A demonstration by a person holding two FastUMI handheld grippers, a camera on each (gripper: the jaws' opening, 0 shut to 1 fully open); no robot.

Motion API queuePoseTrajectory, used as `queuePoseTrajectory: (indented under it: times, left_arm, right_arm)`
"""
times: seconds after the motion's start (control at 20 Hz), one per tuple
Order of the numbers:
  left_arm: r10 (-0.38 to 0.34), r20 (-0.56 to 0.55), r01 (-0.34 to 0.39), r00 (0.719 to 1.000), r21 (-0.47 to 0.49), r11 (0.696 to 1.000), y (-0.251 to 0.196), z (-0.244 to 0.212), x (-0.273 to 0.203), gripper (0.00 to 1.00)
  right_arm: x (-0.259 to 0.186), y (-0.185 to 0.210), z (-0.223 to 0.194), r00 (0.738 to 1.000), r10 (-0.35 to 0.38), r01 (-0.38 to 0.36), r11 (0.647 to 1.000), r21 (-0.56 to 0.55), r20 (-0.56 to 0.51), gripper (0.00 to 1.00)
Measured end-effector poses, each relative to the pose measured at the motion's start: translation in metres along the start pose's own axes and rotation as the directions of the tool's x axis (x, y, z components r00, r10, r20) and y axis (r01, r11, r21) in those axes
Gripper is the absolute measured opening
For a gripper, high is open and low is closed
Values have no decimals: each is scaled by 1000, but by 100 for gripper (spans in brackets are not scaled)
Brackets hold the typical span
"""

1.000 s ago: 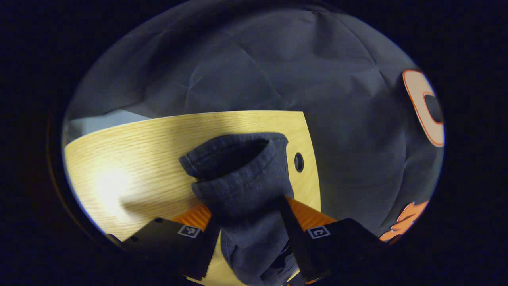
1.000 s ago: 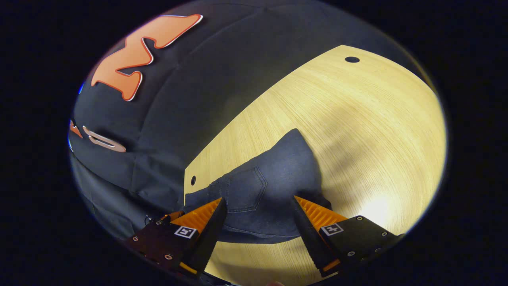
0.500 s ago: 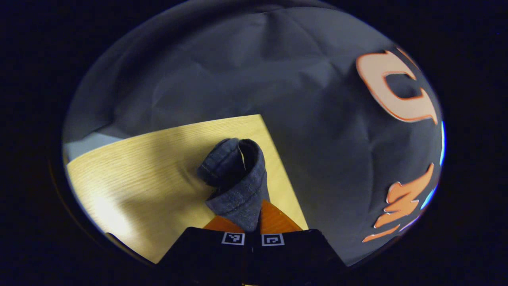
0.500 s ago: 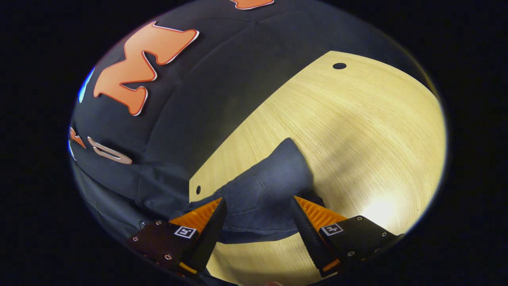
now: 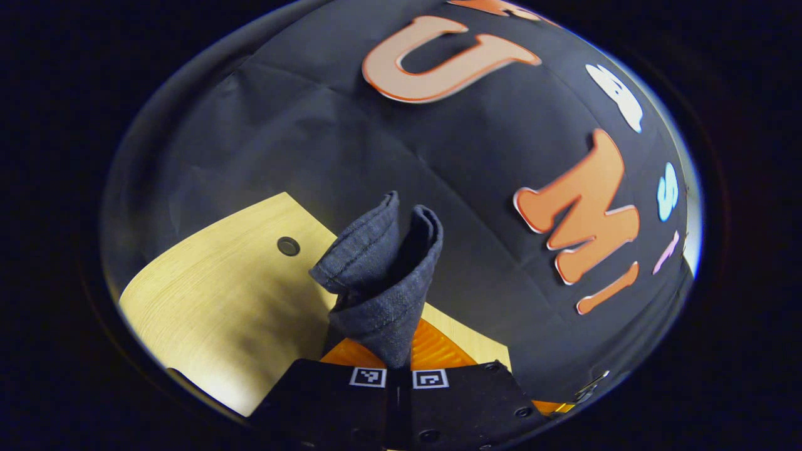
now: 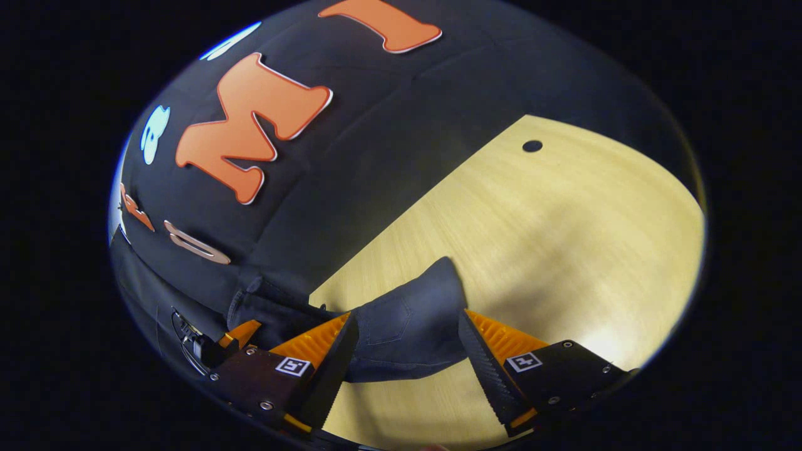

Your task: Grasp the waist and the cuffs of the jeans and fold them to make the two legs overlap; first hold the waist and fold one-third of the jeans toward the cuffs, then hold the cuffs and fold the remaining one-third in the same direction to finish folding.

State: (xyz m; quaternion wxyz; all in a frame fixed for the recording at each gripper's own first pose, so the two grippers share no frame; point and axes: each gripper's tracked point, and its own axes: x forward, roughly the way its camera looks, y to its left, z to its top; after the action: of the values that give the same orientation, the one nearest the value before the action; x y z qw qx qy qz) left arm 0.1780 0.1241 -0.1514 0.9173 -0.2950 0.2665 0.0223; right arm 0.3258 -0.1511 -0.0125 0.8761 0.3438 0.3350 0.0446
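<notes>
left claw (image 5: pixel 398 360): fingers pressed together on a bunched fold of the dark blue denim jeans (image 5: pixel 382 282), cloth standing up above the light wood-grain table (image 5: pixel 219 300) | right claw (image 6: pixel 407 366): jaws spread wide, holding nothing | jeans (image 6: pixel 407 326): pocket side lying on table (image 6: pixel 532 238) between the right claw's fingers

L tool (image 5: pixel 398 366) was closed tight, both fingers (image 5: pixel 432 347) pinching a bunched fold of the jeans (image 5: pixel 382 275), held raised above the table (image 5: pixel 219 300). R tool (image 6: pixel 407 369) stood wide open, fingers (image 6: pixel 482 360) spread either side of the denim w/o pressing it, tilted down low over the table.
</notes>
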Motion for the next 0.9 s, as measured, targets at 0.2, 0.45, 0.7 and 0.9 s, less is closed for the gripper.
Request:
queuePoseTrajectory:
  times: [0.2,0.45,0.7,0.9]
  left_arm:
    - [29,-37,-26,999,86,996,-64,-60,10,1]
    - [121,-88,-88,989,314,946,-101,-150,30,1]
    - [283,-110,-170,953,579,797,-99,-243,55,1]
    - [362,-133,-197,923,645,739,-82,-284,61,1]
  right_arm:
    - [-38,-23,29,999,22,-23,1000,11,33,98]
    - [-66,-74,43,999,-17,19,1000,-24,46,97]
    - [-81,-107,47,998,-44,45,999,-19,41,98]
    - [-93,-122,49,998,-57,59,997,-41,40,98]
